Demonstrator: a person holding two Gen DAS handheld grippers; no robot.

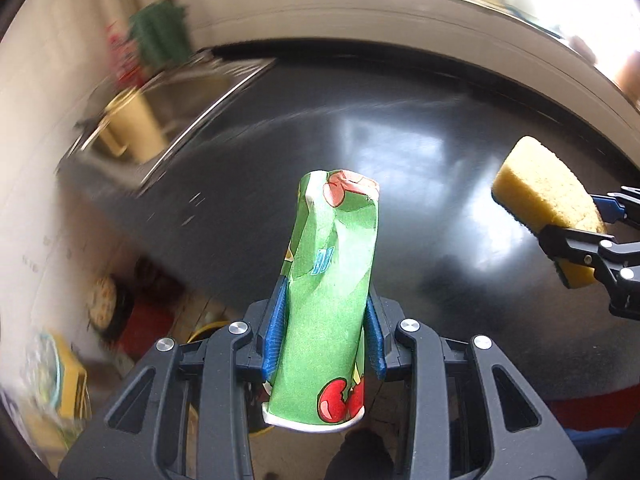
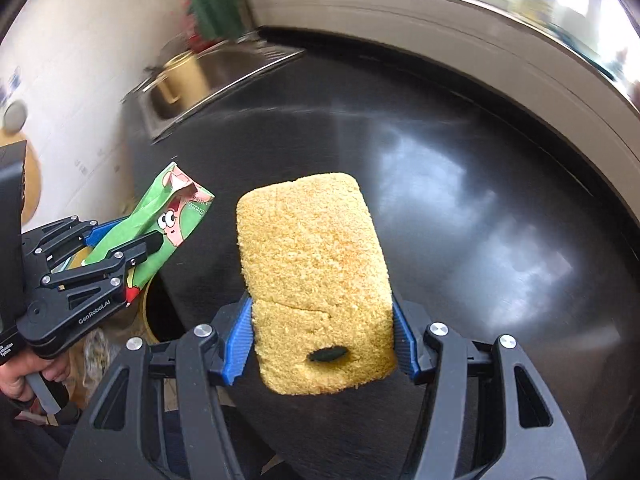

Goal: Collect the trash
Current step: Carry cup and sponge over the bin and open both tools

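Left wrist: left hand-held gripper [image 1: 326, 332] clamps crushed green carton [image 1: 330, 280]; right hand-held gripper [image 2: 322, 340] pinches yellow sponge [image 2: 316, 272].

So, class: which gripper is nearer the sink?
Left. The left gripper, clamped on the green carton, is on the sink's side of the counter; the right gripper, holding the sponge, is farther away.
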